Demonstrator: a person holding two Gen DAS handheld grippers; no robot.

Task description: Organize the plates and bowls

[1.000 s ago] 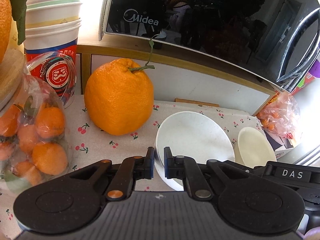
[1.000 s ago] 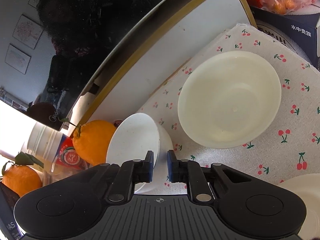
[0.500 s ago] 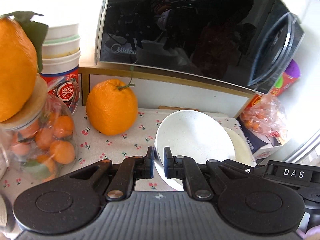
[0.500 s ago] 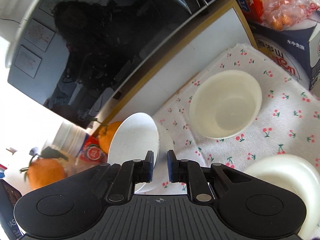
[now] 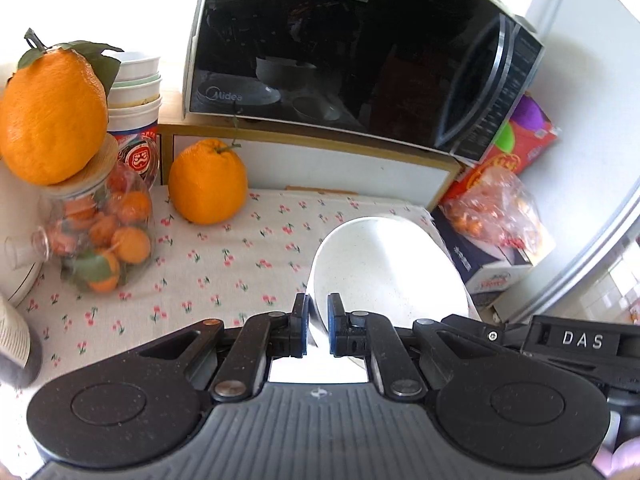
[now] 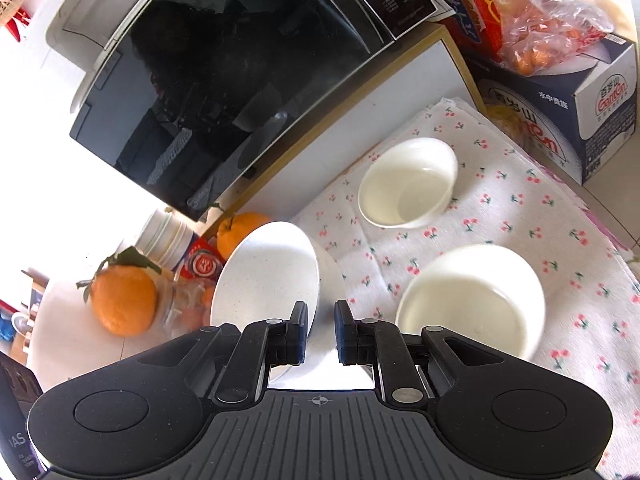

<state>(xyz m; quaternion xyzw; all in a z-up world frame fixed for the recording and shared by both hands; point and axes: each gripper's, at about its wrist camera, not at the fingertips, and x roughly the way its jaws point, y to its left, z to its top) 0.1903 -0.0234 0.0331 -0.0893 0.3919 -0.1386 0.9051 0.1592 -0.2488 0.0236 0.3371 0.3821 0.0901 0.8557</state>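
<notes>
Left wrist: microwave [image 5: 360, 60], orange [image 5: 207, 182], fruit jar [image 5: 100, 232] behind on cloth [image 5: 224, 272]; left gripper [image 5: 317, 330] tilted down, jaws clamped on white bowl [image 5: 388, 276] rim, bowl raised.
Right wrist: two cream bowls [image 6: 408, 188] [image 6: 472, 304] on cloth; right gripper [image 6: 321, 332] tilted down, grips same bowl's wall.

White bowl [image 5: 384, 276] in left gripper [image 5: 317, 326]

We note strong daylight blowing out the left side in both views; fisheye bending at edges; glare on the microwave door [image 5: 360, 60]; slight motion blur.
</notes>
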